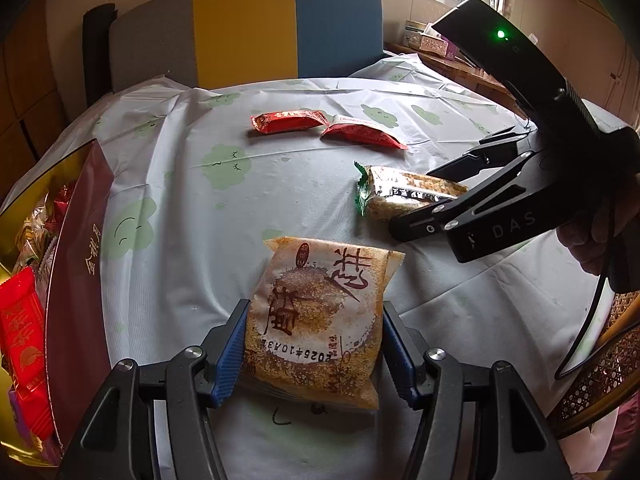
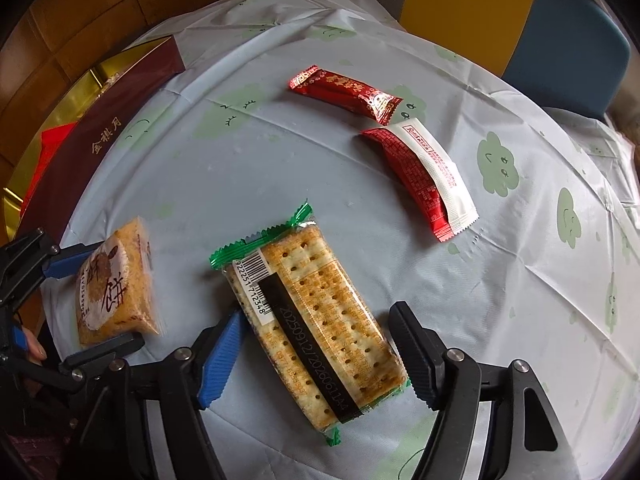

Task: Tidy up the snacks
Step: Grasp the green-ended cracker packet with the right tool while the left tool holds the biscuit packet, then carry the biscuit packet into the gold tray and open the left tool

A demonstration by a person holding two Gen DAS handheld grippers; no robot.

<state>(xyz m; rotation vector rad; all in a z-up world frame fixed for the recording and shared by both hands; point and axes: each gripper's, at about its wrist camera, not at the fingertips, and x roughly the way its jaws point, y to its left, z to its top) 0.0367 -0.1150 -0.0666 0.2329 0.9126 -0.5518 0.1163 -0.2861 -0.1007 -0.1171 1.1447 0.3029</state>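
Pale-blue cloud-print cloth covers the bench (image 1: 180, 208), where a maroon gift box (image 2: 100, 136) lettered 金祺月 waits at its edge, the left gripper (image 1: 314, 354) clamps an orange sesame-cake packet (image 1: 316, 320), presumably for boxing, and the right gripper's (image 2: 316, 358) jaws straddle, untouching, a green-trimmed cracker pack (image 2: 316, 320) stamped 20250912.

Sesame cake packet (image 1: 316, 320) – flat on worktop (image 1: 192, 208); cracker pack (image 2: 316, 320) – flat, barcode up; two red bars (image 2: 344, 92) (image 2: 420, 180) lie adjacent, farther back.
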